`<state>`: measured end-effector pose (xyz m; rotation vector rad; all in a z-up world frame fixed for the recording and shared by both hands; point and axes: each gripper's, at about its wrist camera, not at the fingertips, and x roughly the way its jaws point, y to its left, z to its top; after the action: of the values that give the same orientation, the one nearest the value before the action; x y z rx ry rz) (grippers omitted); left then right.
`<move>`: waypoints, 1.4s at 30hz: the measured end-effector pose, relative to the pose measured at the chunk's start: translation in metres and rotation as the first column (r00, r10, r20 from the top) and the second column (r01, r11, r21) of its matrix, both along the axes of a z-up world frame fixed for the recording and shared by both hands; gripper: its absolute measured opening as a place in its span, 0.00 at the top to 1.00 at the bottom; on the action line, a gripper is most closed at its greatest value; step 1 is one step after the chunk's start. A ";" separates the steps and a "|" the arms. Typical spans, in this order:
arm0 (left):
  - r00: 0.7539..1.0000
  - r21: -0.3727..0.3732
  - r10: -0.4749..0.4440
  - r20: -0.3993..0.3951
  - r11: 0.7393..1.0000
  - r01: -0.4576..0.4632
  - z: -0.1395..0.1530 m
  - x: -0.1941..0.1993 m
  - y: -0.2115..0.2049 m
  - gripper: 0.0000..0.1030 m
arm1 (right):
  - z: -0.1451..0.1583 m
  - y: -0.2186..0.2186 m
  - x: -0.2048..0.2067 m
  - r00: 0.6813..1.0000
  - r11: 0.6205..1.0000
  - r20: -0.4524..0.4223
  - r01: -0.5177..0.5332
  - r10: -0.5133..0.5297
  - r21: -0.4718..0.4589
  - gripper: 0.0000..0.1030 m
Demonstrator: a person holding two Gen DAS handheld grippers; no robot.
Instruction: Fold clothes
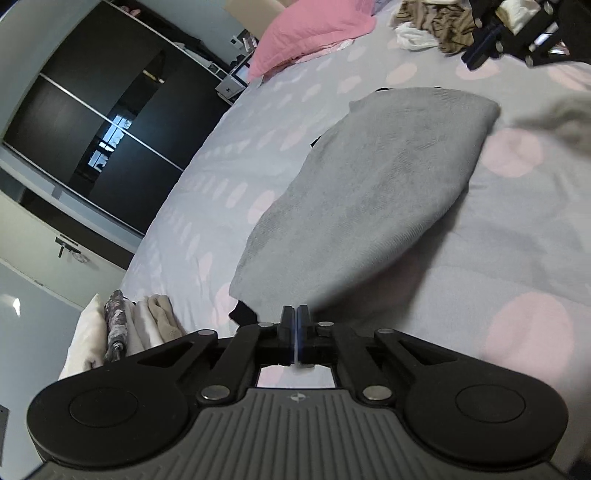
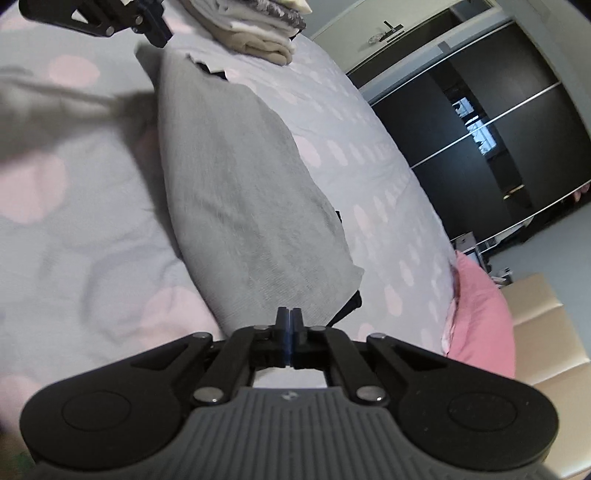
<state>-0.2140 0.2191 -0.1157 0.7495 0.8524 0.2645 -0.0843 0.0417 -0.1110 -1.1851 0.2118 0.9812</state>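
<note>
Both the left gripper (image 1: 296, 314) and right gripper (image 2: 289, 316) have jaws pressed together on nothing, the grey garment (image 1: 373, 184) lying at twelve o'clock; only the left view shows unfolded clothes (image 1: 432, 26).

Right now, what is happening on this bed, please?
A person is folding clothes with two handheld grippers. A grey garment lies folded on the spotted bedcover. The left gripper and the right gripper are at its opposite ends, both with jaws closed; whether they pinch cloth is unclear. Folded items are stacked at one end, and unfolded clothes wait near the pink pillow.
</note>
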 end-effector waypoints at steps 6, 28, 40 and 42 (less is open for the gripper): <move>0.999 0.012 -0.018 -0.046 1.000 0.018 -0.004 -0.010 -0.004 0.99 | -0.010 -0.003 -0.011 0.998 0.996 0.028 -0.058 0.060 -0.061 0.98; 0.974 0.220 -0.024 -0.226 0.973 0.075 -0.109 0.035 0.009 0.62 | -0.099 0.034 0.009 0.949 0.958 0.263 -0.101 0.174 -0.269 0.49; 1.000 0.087 0.008 -0.027 0.996 -0.005 -0.061 0.042 0.016 0.96 | -0.075 0.046 0.022 0.985 0.996 0.173 0.002 0.014 -0.094 0.95; 1.000 0.079 0.010 0.007 0.997 -0.010 -0.047 0.041 0.015 0.97 | -0.062 0.046 0.021 0.985 0.999 0.172 0.010 0.000 -0.054 0.95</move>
<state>-0.1732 0.2345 -0.1631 0.8179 0.8433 0.3111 -0.0628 0.0881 -0.1727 -1.3116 0.1045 0.8678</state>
